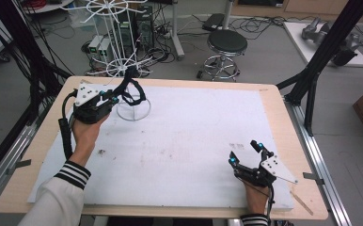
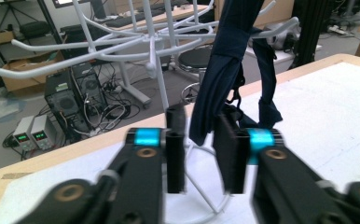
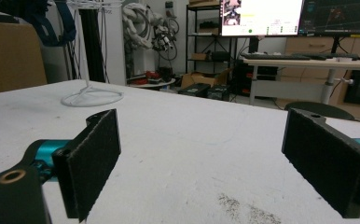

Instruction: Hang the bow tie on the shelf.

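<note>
While the dark navy garment (image 2: pixel 225 70) hangs draped over an arm of the white wire rack (image 1: pixel 133 106) at the table's far left, my left gripper (image 2: pixel 200 154) sits just beneath it with jaws parted and no grip, the cloth's tip dangling between them, so the rack carries its weight. My right gripper (image 1: pixel 247 153) rests wide open and empty on the white foam board (image 1: pixel 193 141).

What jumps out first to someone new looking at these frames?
The white wire rack standing at the table's far left, with a dark blue garment hanging from its arms. The left claw sits right at that cloth, pads apart, the hem dangling between them. The right claw rests wide open on the white mat, near right.
</note>
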A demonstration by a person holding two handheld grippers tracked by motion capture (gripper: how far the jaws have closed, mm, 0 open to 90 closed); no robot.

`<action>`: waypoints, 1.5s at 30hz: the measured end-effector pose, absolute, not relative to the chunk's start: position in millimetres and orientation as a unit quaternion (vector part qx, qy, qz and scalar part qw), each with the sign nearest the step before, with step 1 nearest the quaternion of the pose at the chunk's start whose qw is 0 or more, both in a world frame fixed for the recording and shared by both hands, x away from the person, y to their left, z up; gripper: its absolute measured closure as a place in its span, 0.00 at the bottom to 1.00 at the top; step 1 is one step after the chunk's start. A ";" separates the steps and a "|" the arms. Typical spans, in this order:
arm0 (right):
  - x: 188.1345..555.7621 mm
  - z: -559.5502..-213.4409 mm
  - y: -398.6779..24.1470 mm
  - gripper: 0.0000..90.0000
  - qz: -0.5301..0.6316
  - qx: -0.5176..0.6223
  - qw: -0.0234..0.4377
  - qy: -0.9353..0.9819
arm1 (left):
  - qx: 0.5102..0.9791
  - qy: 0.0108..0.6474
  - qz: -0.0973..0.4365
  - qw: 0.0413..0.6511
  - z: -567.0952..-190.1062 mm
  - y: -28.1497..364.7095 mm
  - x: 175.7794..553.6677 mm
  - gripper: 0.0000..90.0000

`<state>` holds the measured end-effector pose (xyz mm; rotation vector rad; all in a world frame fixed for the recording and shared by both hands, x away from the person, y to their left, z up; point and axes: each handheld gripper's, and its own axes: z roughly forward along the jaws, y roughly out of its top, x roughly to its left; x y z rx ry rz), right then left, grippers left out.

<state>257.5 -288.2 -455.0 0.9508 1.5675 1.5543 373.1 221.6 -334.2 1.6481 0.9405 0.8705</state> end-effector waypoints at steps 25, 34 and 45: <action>256.6 -455.0 -286.9 0.12 0.600 0.370 0.363 0.609 | 0.685 0.312 0.280 0.596 -399.8 282.5 314.8 0.11; 256.5 -455.0 -286.8 0.12 0.600 0.371 0.362 0.609 | 0.630 0.296 0.316 0.644 -436.6 304.4 277.6 0.11; 256.9 -455.0 -287.2 0.12 0.600 0.370 0.365 0.609 | 0.610 0.314 0.325 0.650 -455.7 310.5 272.2 0.11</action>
